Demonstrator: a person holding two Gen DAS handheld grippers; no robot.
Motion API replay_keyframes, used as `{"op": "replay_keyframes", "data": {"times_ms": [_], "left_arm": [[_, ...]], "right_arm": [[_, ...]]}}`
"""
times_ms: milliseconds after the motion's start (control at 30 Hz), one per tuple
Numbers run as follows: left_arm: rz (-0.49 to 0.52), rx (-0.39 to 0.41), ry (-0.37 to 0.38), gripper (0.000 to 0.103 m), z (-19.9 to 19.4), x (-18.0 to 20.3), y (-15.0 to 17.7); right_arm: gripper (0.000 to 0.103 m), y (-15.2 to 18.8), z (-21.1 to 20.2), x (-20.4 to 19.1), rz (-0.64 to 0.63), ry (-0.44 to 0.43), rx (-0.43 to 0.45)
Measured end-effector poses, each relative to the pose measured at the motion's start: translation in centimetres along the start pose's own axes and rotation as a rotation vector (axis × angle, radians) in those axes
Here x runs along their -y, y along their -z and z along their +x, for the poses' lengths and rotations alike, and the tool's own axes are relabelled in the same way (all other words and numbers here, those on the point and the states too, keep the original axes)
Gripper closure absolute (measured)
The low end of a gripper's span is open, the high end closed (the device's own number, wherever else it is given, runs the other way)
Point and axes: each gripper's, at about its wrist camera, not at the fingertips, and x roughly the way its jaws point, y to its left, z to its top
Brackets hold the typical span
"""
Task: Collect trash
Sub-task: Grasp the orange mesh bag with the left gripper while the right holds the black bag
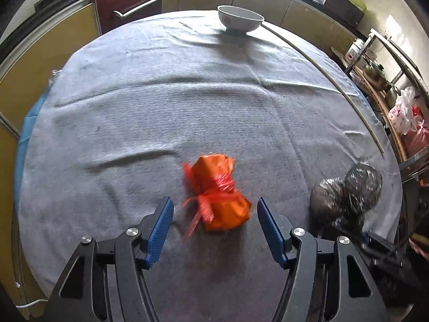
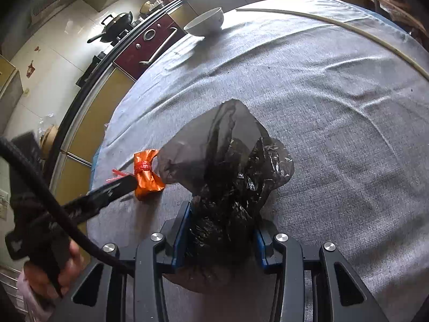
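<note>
Here the left gripper (image 1: 214,230) hangs spread over the crumpled orange wrapper tied with red string (image 1: 218,193), untouched on the grey-clothed table (image 1: 187,102) near its front edge. The right gripper (image 2: 222,238) pinches a dark translucent plastic bag (image 2: 228,166).

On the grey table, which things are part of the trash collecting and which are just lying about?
Part of the job:
- orange wrapped bundle, lying between the open left hand-held gripper
- black plastic bag, clamped in the right hand-held gripper

Just lying about:
- white bowl
- thin pale rod
- grey tablecloth
</note>
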Motion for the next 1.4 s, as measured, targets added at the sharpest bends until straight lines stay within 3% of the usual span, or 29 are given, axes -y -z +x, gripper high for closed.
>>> {"op": "replay_keyframes", "data": {"times_ms": [300, 367, 400, 667, 1100, 1400], "left_arm": [[-0.059, -0.033, -0.03, 0.041, 2.7, -0.1, -0.9], [-0.048, -0.02, -0.035, 0.061, 2.7, 0.1, -0.8], [-0.048, -0.019, -0.03, 0.063, 2.7, 0.1, -0.8], [-0.035, 0.009, -0.025, 0.066, 1.6, 1.0, 0.7], [0.08, 0.126, -0.122, 0.066, -3.2, 4.0, 4.2], [0.111, 0.174, -0.123, 0.066, -5.8, 5.1, 6.3]], "right_arm": [[0.059, 0.6, -0.8, 1.0, 0.008, -0.014, -0.002], [0.059, 0.7, -0.8, 1.0, 0.011, -0.015, -0.002], [0.059, 0.7, -0.8, 1.0, 0.012, -0.016, -0.002], [0.059, 1.1, -1.1, 0.6, 0.006, -0.014, -0.001], [0.059, 2.7, -2.8, -0.3, -0.053, -0.016, 0.03], [0.059, 4.7, -5.0, -0.2, -0.085, -0.002, 0.059]]}}
